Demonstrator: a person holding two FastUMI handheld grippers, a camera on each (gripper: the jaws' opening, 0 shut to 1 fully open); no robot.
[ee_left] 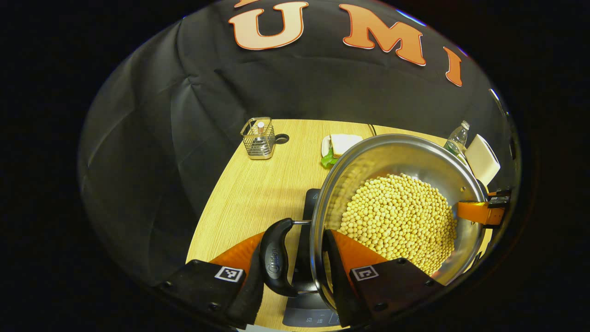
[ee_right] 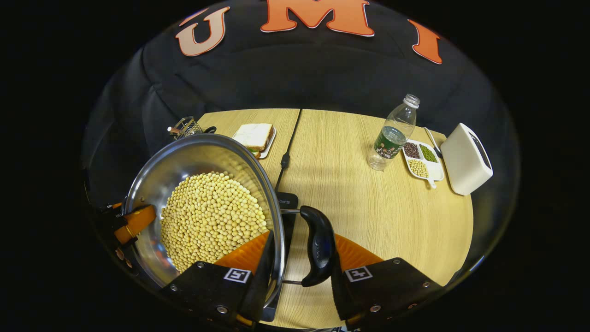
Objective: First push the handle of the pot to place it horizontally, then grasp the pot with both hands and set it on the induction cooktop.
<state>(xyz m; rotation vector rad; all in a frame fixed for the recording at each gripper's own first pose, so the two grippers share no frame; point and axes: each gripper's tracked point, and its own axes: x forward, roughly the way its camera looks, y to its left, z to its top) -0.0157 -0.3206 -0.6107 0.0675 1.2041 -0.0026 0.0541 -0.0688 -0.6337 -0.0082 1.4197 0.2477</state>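
Pale wood-grain desk [ee_right: 359, 203] with a rounded edge, backed by black cloth wall [ee_right: 295, 78]. Steel pot [ee_left: 396, 157], filled with yellow beans [ee_left: 401, 216], sits over the dark induction cooktop [ee_left: 306, 295]; whether it rests on it or hangs just above cannot be told.

Left gripper [ee_left: 295, 281]: jaws closed around the pot's black left handle [ee_left: 274, 258], one finger outside the handle, the other inside the rim. Right gripper [ee_right: 299, 276]: jaws likewise closed around the black right handle [ee_right: 318, 251], one finger inside the rim.

A black cord [ee_right: 288, 147] runs from the cooktop to the desk's far edge. Far side of the desk: wire rack [ee_left: 259, 138], sandwich on a plate [ee_right: 253, 136]. To the right: clear water bottle [ee_right: 392, 136], a divided dish of beans [ee_right: 421, 159], a white box-shaped appliance [ee_right: 465, 159].
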